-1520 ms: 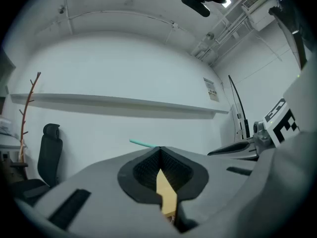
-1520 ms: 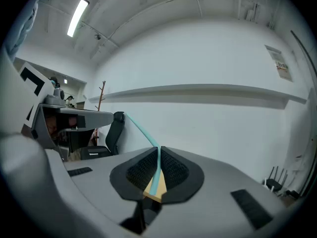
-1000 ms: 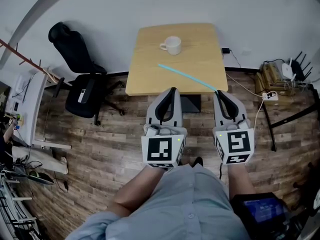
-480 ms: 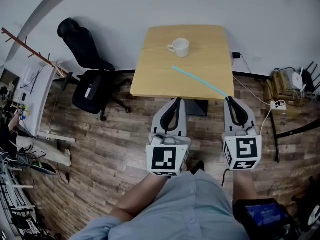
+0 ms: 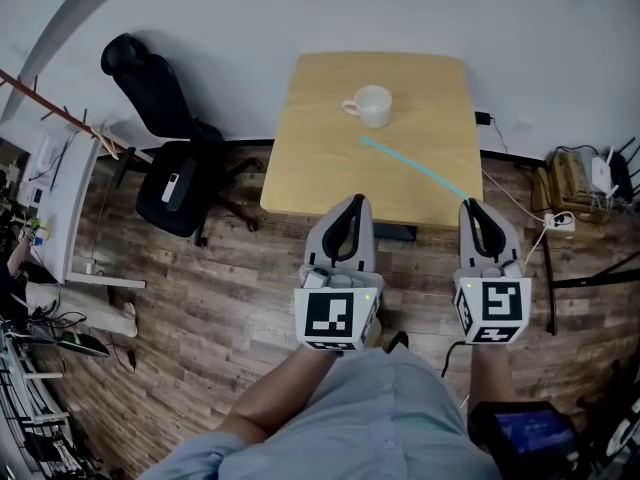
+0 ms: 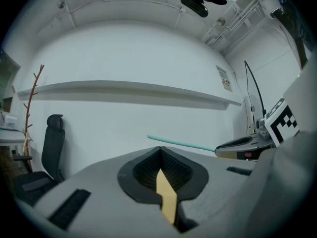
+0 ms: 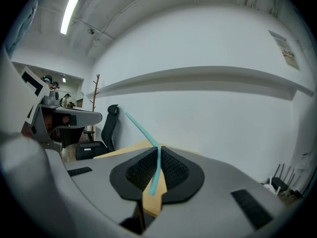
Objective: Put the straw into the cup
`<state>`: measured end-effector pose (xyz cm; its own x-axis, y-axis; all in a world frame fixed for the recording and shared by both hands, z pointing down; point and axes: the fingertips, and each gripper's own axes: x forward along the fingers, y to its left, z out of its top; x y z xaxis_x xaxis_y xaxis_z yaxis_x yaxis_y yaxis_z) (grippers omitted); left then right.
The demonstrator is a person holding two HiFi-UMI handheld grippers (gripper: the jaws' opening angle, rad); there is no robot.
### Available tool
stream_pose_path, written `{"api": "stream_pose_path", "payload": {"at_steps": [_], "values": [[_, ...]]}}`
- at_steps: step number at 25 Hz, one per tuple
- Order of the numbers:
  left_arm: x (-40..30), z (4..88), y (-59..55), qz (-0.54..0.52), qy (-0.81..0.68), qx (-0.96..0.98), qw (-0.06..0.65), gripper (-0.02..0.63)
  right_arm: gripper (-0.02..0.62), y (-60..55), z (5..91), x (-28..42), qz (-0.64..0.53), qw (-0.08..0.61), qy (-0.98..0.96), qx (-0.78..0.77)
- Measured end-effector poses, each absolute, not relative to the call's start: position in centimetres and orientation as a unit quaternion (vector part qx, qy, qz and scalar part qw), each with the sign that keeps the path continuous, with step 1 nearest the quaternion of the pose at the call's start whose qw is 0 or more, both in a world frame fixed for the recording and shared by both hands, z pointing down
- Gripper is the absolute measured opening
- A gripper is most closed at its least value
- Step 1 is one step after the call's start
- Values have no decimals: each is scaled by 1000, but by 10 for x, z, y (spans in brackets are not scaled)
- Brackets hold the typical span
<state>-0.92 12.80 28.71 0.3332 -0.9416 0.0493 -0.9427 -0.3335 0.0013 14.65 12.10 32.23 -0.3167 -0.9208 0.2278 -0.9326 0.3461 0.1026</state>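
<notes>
While the right gripper [image 5: 474, 208] pinches the near end of the teal straw [image 5: 415, 168] between its closed jaws, the left gripper [image 5: 352, 204] hangs beside it with its jaws pressed together and nothing between them. Both sit at the near edge of the wooden table [image 5: 310, 158], well apart from each other. In the right gripper view the straw [image 7: 141, 128] runs up between the ribbed black pads [image 7: 173, 172] and angles off to the left past their tips. From the head view it slants away over the tabletop toward the white cup [image 5: 373, 106], its far end stopping short of the cup and not touching it. The cup stands upright near the table's far side, handle to the left. A black office chair [image 5: 165, 178] stands left of the table on the wood-plank floor [image 5: 230, 288].
</notes>
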Motion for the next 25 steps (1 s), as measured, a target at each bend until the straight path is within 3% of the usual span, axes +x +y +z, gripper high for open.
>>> {"api": "stream_pose_path", "payload": {"at_steps": [25], "values": [[-46,271,-23,-6,-524,852,-5,-8,20,-19,307,118,-7,137,-768,626]]}}
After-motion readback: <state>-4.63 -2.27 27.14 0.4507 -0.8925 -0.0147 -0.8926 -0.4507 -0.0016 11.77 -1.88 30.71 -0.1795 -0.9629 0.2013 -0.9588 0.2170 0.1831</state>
